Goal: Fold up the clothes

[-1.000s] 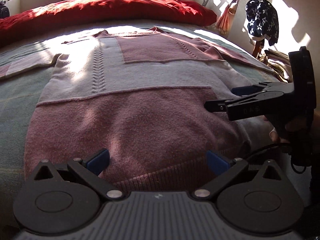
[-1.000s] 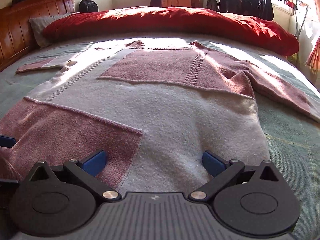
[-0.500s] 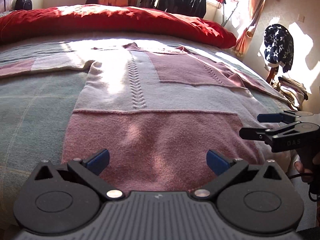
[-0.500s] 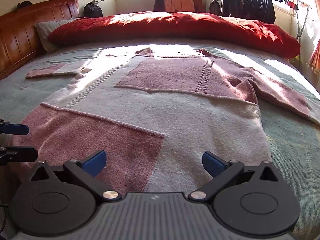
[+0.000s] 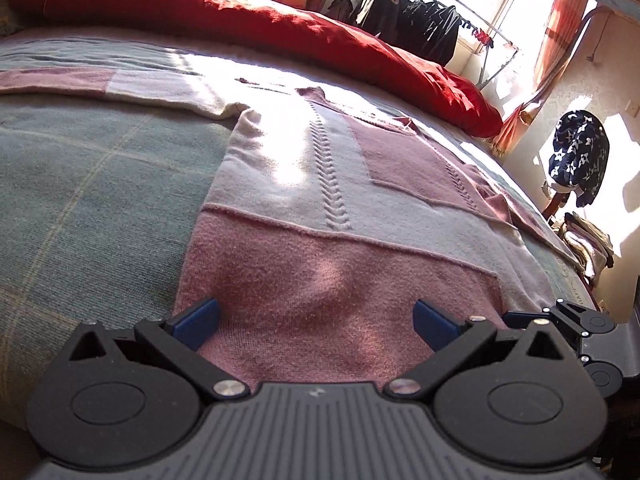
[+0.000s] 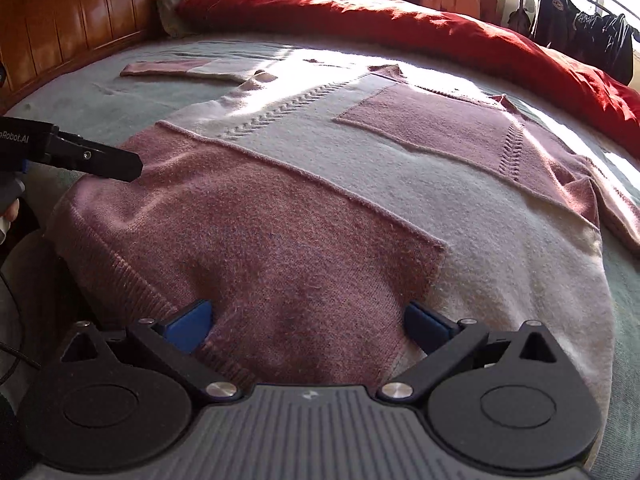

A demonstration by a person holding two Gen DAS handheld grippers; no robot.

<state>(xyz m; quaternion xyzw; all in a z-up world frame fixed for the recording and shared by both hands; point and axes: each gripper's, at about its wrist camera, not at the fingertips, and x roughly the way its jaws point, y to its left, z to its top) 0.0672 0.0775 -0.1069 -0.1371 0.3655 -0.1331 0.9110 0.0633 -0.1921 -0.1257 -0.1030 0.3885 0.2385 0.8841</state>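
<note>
A pink and cream knit sweater [image 5: 320,216] [image 6: 360,184] lies spread flat on the bed, hem toward me and both sleeves stretched out sideways. My left gripper [image 5: 316,318] hovers open over the pink hem panel near its left corner, nothing between its blue pads. My right gripper [image 6: 308,320] is open too, over the hem further right, where pink meets cream. The right gripper's fingers [image 5: 568,320] show at the right edge of the left wrist view. The left gripper's black finger [image 6: 96,160] reaches in from the left of the right wrist view.
The bed has a green plaid blanket [image 5: 88,200] and a red duvet [image 5: 240,20] bunched along the far side. A wooden headboard [image 6: 68,12] stands at the left. A clothes rack [image 5: 420,20] and a chair with a star-print garment [image 5: 580,156] are on the right.
Both grippers have shifted left along the hem and swung their views; the left one now sits near the sweater's left corner. Both stayed open, and the sweater has not moved.
</note>
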